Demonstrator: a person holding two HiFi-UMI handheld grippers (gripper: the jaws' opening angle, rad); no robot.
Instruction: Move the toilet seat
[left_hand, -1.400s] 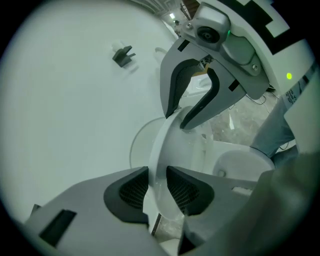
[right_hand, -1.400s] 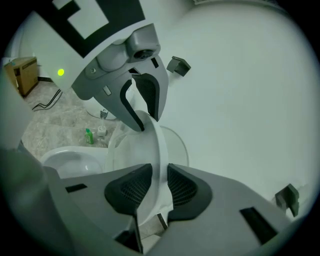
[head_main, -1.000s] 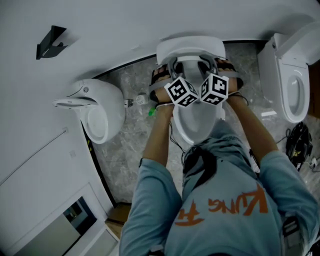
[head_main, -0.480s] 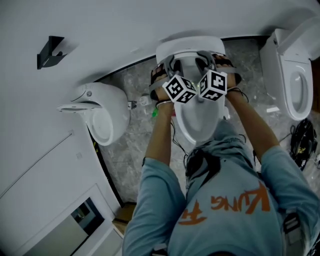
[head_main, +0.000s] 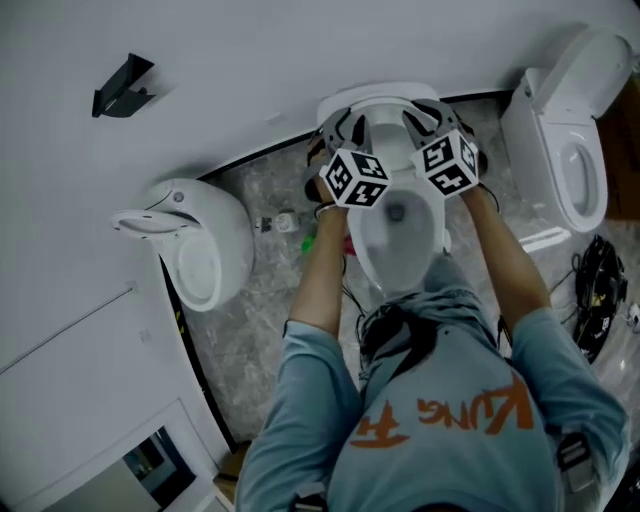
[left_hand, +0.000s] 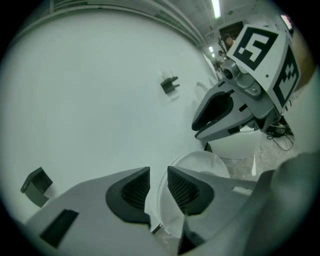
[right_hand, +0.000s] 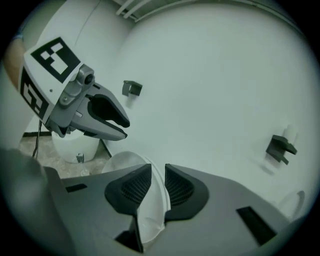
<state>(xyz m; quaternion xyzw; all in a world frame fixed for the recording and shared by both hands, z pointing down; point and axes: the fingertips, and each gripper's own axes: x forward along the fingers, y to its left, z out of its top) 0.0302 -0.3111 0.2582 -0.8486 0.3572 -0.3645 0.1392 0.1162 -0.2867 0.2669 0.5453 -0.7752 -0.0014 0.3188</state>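
The white toilet seat (head_main: 384, 101) of the middle toilet (head_main: 400, 240) stands tipped up toward the wall, and the bowl under it lies uncovered. My left gripper (head_main: 338, 132) is shut on the seat's left edge, my right gripper (head_main: 428, 124) on its right edge. In the left gripper view the thin white rim of the seat (left_hand: 200, 162) runs between the pads of the left gripper (left_hand: 158, 185), with the right gripper (left_hand: 220, 117) ahead. In the right gripper view the seat (right_hand: 150, 215) is pinched by the right gripper (right_hand: 158, 187), and the left gripper (right_hand: 107, 117) shows beyond.
A second toilet (head_main: 190, 235) stands at the left and a third (head_main: 570, 150) at the right. A black bracket (head_main: 122, 88) hangs on the white wall. Dark cables (head_main: 600, 300) lie on the stone floor at the right. A small green object (head_main: 305, 240) lies beside the middle toilet.
Both grippers have risen and gone toward the wall with the seat between them. The seat has swung up off the bowl, which now shows. The marker cubes stand further apart.
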